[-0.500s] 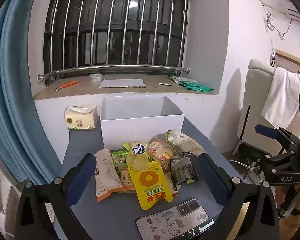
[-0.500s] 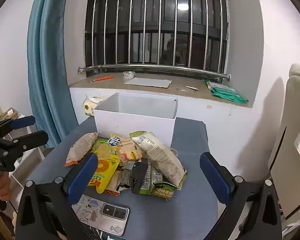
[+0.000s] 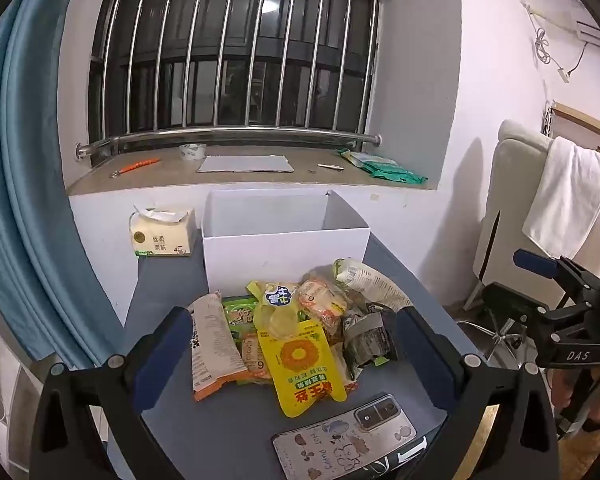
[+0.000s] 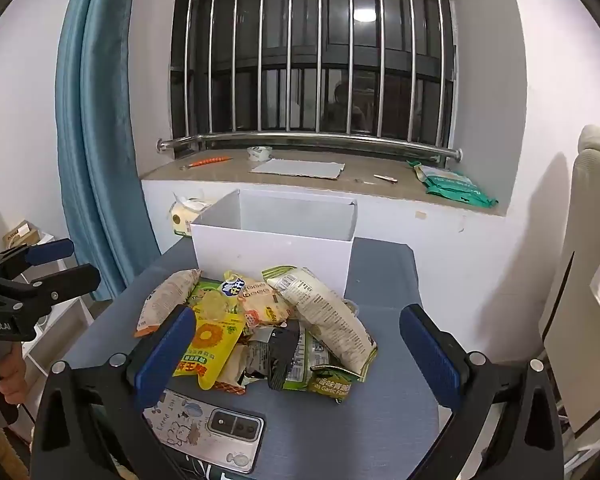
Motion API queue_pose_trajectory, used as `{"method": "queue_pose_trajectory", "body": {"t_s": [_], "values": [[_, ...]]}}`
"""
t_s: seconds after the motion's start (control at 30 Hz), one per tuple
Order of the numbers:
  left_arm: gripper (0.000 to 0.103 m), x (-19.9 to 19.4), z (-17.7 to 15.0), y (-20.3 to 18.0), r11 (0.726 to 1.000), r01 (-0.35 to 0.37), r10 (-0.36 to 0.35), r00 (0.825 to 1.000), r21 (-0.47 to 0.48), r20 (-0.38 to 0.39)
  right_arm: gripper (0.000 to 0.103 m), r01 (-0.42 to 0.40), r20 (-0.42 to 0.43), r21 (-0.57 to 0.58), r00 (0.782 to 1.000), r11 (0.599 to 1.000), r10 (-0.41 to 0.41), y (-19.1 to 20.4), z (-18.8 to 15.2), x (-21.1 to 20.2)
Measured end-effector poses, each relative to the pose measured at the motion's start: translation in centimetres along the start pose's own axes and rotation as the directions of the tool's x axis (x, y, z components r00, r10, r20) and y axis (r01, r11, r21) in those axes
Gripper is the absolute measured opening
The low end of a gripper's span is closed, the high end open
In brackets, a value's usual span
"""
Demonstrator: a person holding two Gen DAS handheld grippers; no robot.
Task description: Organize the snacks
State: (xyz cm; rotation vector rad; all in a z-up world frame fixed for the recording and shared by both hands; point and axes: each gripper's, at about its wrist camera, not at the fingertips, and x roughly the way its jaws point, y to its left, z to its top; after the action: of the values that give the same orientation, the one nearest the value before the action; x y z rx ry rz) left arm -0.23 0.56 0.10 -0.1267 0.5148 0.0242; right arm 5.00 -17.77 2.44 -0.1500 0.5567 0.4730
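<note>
A pile of snack packets lies on the grey table (image 3: 228, 432) in front of an open white box (image 3: 284, 248). It holds a yellow sunflower-seed bag (image 3: 304, 364), a long beige packet (image 3: 212, 344) at the left, a white and green packet (image 3: 372, 280) at the right and a dark packet (image 3: 368, 336). My left gripper (image 3: 292, 356) is open and empty, held above the near side of the pile. My right gripper (image 4: 296, 352) is open and empty over the pile. There the yellow bag (image 4: 208, 344), the white and green packet (image 4: 328, 316) and the box (image 4: 272, 252) show too.
A phone in a cartoon case (image 3: 348, 436) lies on the table's near edge, also in the right wrist view (image 4: 208, 428). A tissue pack (image 3: 162, 236) stands left of the box. A windowsill with tape, paper and a green bag is behind. A chair with a towel (image 3: 564, 200) stands right.
Both grippers have shifted only slightly; the pile, the box and the phone lie as before.
</note>
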Motion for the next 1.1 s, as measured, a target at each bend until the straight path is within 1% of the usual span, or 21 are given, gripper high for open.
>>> {"method": "queue_pose_trajectory", "body": {"t_s": [0.5,1.1], "values": [[0.103,-0.09,-0.09,0.26,1.000,0.004,-0.004,1.000,-0.012,0.000,0.103,-0.001,-0.005,0.002,1.000,1.000,0.001,-0.05,-0.07,0.00],[0.103,0.12,-0.23,0.36,1.000,-0.011,0.011,1.000,-0.004,-0.011,0.103,0.003,-0.011,0.008,1.000,1.000,-0.003,-0.08,-0.11,-0.02]]}}
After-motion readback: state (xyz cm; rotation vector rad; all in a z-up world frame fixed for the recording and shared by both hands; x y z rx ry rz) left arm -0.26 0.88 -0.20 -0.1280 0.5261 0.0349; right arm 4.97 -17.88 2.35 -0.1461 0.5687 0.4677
